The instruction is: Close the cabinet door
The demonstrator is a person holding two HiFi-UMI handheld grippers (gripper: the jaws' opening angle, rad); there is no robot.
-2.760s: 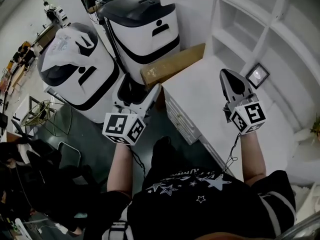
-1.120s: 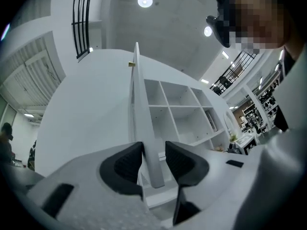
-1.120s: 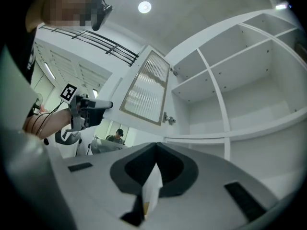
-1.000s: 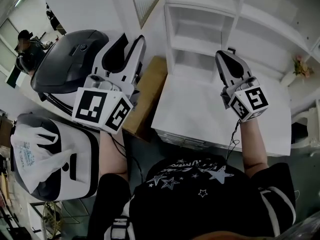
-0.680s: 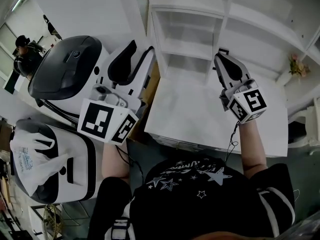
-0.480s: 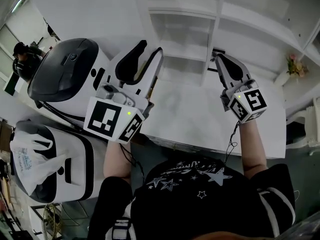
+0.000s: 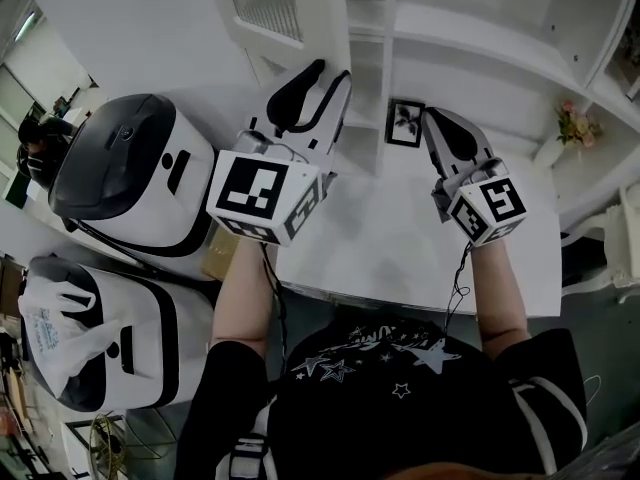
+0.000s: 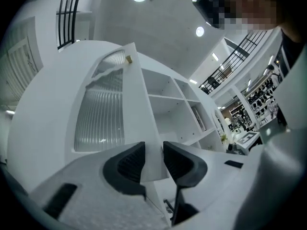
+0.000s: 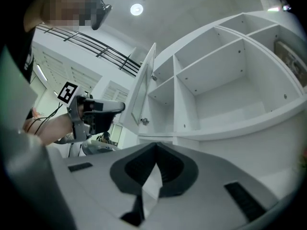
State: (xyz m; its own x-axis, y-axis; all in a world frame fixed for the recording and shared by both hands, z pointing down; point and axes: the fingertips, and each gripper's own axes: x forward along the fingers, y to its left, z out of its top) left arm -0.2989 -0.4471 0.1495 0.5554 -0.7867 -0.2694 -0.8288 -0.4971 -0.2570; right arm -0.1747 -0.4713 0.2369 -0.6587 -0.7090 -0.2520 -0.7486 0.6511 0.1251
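The white cabinet (image 7: 470,38) has open shelves, and its door (image 7: 268,8) with a ribbed glass panel stands swung out at the upper left. My left gripper (image 7: 325,76) points up just right of that door. In the left gripper view the door (image 8: 103,109) shows edge-on beyond the left gripper (image 8: 153,150). Its jaws are closing on a narrow gap with nothing gripped. My right gripper (image 7: 432,116) is shut and empty over the white countertop (image 7: 400,238), facing the shelves (image 9: 225,80). The right gripper view shows the right gripper (image 9: 156,147), the open door (image 9: 144,87) and the left gripper (image 9: 103,110) beside that door.
A small framed picture (image 7: 405,123) leans at the back of the countertop between the grippers. Flowers (image 7: 573,123) stand at the right. Two white and black bins (image 7: 130,168) sit left of the counter; the nearer bin (image 7: 100,328) carries a plastic bag (image 7: 50,318).
The view has swung from the bins to the cabinet. My left gripper has moved right and up to the open door's edge. My right gripper has drifted closer to the shelves.
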